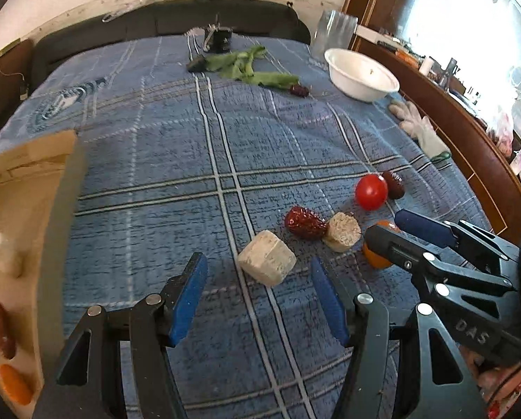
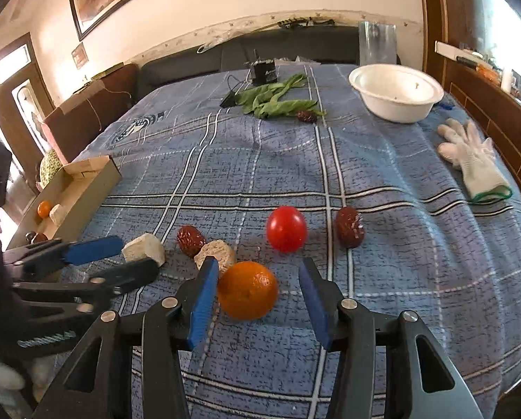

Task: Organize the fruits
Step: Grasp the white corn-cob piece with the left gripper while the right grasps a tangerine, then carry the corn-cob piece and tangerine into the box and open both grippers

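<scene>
Two grippers converge on fruit scattered over a blue plaid bed cover. My right gripper (image 2: pixel 257 293) stands spread around the orange (image 2: pixel 247 289), its left pad touching or nearly touching the rind, the right pad clearly apart. I judge the orange light, firm and slightly yielding; it is near-round with no real long axis, so I would take it across its widest part. My left gripper (image 1: pixel 257 300) hangs spread and empty just short of a pale cylindrical chunk (image 1: pixel 266 262), which lies tipped with its flat face angled up and away; it looks crumbly, best held by its curved sides. Beside these lie a wrinkled red date (image 2: pixel 190 241), a second pale chunk (image 2: pixel 215 255), a smooth tomato (image 2: pixel 286 228), likely slippery, and another date (image 2: pixel 348 227). At the bed's left edge, a cardboard box (image 2: pixel 89 188) already holds fruit.
</scene>
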`<control>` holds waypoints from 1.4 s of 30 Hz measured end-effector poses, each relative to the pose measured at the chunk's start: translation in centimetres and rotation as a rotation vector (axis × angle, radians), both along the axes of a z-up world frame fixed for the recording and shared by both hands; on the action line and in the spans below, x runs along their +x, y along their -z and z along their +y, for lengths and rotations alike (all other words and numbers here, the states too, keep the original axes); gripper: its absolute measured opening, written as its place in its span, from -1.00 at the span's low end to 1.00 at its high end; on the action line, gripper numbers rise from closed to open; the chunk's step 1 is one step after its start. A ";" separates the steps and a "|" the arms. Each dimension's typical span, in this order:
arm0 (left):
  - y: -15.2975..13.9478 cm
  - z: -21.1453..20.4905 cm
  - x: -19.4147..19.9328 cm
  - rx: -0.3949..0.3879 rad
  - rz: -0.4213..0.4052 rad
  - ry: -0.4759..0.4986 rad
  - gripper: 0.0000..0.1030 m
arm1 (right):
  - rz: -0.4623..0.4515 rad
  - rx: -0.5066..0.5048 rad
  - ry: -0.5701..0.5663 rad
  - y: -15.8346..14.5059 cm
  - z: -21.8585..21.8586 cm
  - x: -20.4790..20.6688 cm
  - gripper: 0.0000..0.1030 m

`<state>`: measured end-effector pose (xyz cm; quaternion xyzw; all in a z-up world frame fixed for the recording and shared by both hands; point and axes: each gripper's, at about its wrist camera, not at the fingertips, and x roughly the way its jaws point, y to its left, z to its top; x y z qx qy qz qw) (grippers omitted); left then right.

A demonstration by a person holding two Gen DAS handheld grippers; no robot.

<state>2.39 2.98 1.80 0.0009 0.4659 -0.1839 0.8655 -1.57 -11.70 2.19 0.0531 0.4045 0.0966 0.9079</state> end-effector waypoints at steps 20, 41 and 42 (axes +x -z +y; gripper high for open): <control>-2.1 1.0 -2.5 -0.015 -0.077 -0.005 -0.38 | 0.013 0.109 -0.010 0.5 -0.6 -0.7 -0.29; -4.9 22.6 -11.0 -0.025 -0.090 -0.449 -0.37 | -0.084 0.048 -0.292 -5.5 13.9 -5.4 -0.27; -4.6 23.3 -11.1 -0.027 -0.081 -0.462 -0.37 | -0.083 0.046 -0.312 -5.5 15.0 -5.5 -0.27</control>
